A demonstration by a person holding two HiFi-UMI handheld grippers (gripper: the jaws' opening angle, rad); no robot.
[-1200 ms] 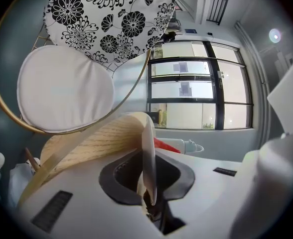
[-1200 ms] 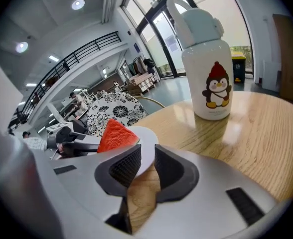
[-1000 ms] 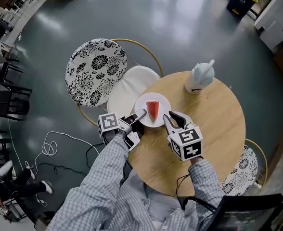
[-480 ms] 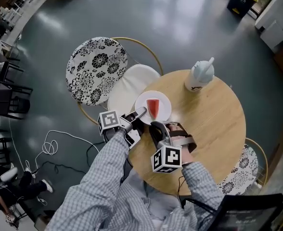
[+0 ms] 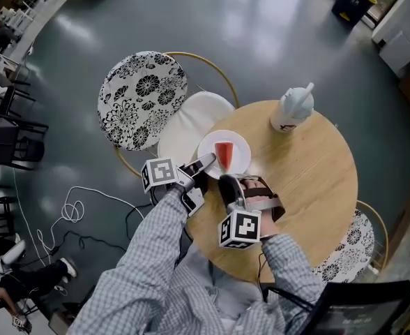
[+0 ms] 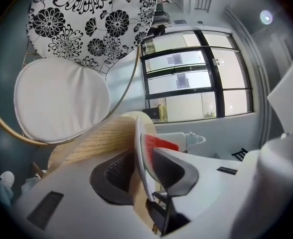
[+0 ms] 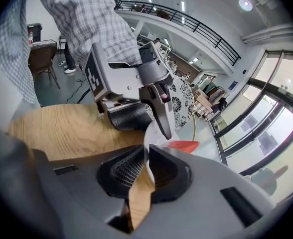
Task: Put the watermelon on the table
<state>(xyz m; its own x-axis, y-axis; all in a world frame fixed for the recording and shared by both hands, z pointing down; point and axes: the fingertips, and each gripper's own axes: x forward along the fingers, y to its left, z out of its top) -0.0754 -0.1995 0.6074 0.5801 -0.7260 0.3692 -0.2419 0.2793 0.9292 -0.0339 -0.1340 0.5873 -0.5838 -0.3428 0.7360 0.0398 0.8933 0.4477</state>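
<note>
While left gripper (image 5: 203, 165) clamps plate (image 5: 239, 147), watermelon (image 5: 223, 154) sits just ahead

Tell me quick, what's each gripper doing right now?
Left gripper: closed on the plate rim.
Right gripper: closed on the same plate's near rim.

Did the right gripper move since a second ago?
Yes. The right gripper swung left across the table, to the near rim of the plate, beside the left gripper.
</note>
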